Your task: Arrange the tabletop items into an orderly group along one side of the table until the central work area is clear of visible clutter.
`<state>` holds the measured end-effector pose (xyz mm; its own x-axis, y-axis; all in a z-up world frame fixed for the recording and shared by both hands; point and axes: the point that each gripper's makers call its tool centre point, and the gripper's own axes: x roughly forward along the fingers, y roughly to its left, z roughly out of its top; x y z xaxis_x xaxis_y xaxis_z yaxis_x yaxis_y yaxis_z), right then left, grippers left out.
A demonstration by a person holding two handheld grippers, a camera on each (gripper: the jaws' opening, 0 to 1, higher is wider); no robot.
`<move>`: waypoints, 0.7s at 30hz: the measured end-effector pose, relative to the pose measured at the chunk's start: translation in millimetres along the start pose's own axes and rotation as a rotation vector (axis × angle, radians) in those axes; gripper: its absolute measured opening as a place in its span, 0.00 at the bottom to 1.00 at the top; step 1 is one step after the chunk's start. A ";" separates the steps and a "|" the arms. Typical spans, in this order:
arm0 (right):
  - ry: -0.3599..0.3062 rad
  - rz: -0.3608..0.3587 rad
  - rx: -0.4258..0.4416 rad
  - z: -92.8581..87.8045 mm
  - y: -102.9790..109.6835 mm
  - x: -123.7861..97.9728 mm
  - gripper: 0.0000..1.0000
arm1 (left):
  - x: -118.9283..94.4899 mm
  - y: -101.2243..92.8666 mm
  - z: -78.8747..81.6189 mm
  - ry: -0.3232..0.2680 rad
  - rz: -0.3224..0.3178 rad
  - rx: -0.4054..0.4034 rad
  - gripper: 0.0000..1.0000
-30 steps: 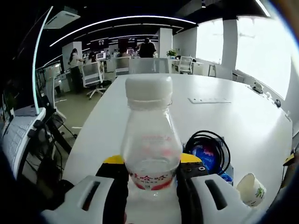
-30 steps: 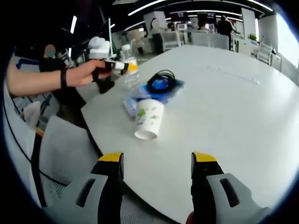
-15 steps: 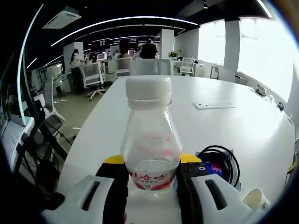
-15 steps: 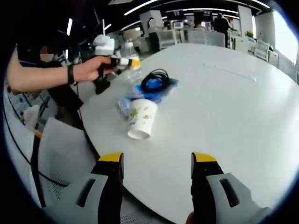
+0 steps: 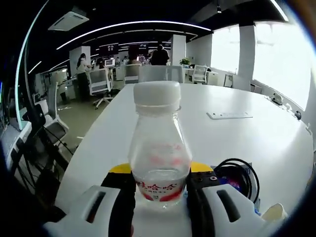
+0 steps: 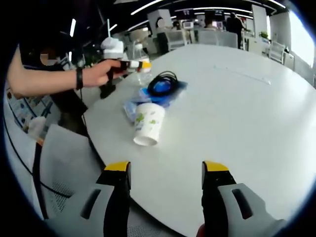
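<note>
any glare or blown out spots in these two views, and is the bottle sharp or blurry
In the left gripper view the windows at the right are blown out to white, while the clear plastic bottle held in the left gripper is fairly sharp, its red label readable as print. In the right gripper view the white table is bright and evenly lit, and the paper cup throws only a faint shadow.

My left gripper [image 5: 159, 182]: jaws closed in against a clear bottle [image 5: 159, 148], gripping low on its body, bottle upright between them. In the right gripper view, my left hand [image 6: 109, 73] holds that gripper out level, forearm bare, dark band at the wrist. My right gripper [image 6: 166, 174]: jaws spread wide apart, nothing between them, held forward.
</note>
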<state>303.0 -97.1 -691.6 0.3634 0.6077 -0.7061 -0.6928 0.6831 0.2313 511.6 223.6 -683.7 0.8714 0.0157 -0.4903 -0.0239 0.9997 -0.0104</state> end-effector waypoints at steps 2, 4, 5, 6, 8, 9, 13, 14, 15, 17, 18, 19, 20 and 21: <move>0.003 0.000 0.002 -1.8 -0.7 0.6 0.56 | -0.4 -0.3 -0.9 -0.003 0.002 0.004 0.40; 0.009 0.000 -0.001 -3.5 -1.4 1.6 0.56 | 0.3 1.5 -1.7 -0.010 0.008 -0.006 0.40; 0.010 0.002 0.000 -4.1 -1.1 1.6 0.56 | 0.8 2.5 -3.4 -0.004 0.016 0.001 0.40; 0.011 0.003 0.002 -4.5 -1.0 1.8 0.56 | 1.1 2.8 -4.7 -0.001 0.021 0.013 0.40; 0.010 0.002 0.001 -4.0 -1.3 1.7 0.56 | 1.0 1.8 -3.6 -0.007 0.024 0.015 0.39; 0.006 0.002 0.004 -3.4 -1.3 1.0 0.56 | 1.1 2.0 -3.5 -0.007 0.028 0.012 0.39; 0.001 -0.001 0.006 -2.9 -2.0 -0.7 0.56 | 0.6 0.8 -2.7 -0.009 0.037 0.006 0.40; 0.002 -0.001 0.006 -3.1 -2.1 -0.8 0.56 | 0.2 0.6 -2.7 -0.009 0.038 0.005 0.40; 0.003 -0.001 0.004 -4.4 -2.1 -1.5 0.56 | 0.2 0.7 -2.8 -0.009 0.041 0.004 0.40; 0.005 -0.002 0.006 -5.6 -2.6 -1.9 0.56 | 0.2 0.0 -3.0 -0.003 0.050 -0.001 0.40; 0.005 -0.003 0.007 -6.0 -2.8 -2.0 0.56 | -0.4 -0.5 -3.0 -0.001 0.055 -0.005 0.40; 0.006 -0.003 0.009 -6.3 -2.6 -2.2 0.56 | -0.5 -0.8 -3.2 -0.001 0.060 -0.010 0.40; 0.005 -0.006 0.013 -6.8 -3.1 -2.2 0.56 | -0.5 -1.0 -3.4 -0.001 0.063 -0.011 0.40; 0.003 -0.008 0.016 -7.1 -3.3 -2.1 0.56 | -0.5 -1.3 -3.4 0.001 0.068 -0.011 0.40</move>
<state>300.1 -103.6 -695.6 0.3669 0.6013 -0.7099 -0.6800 0.6940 0.2364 509.6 222.2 -686.4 0.8673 0.0836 -0.4907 -0.0883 0.9960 0.0136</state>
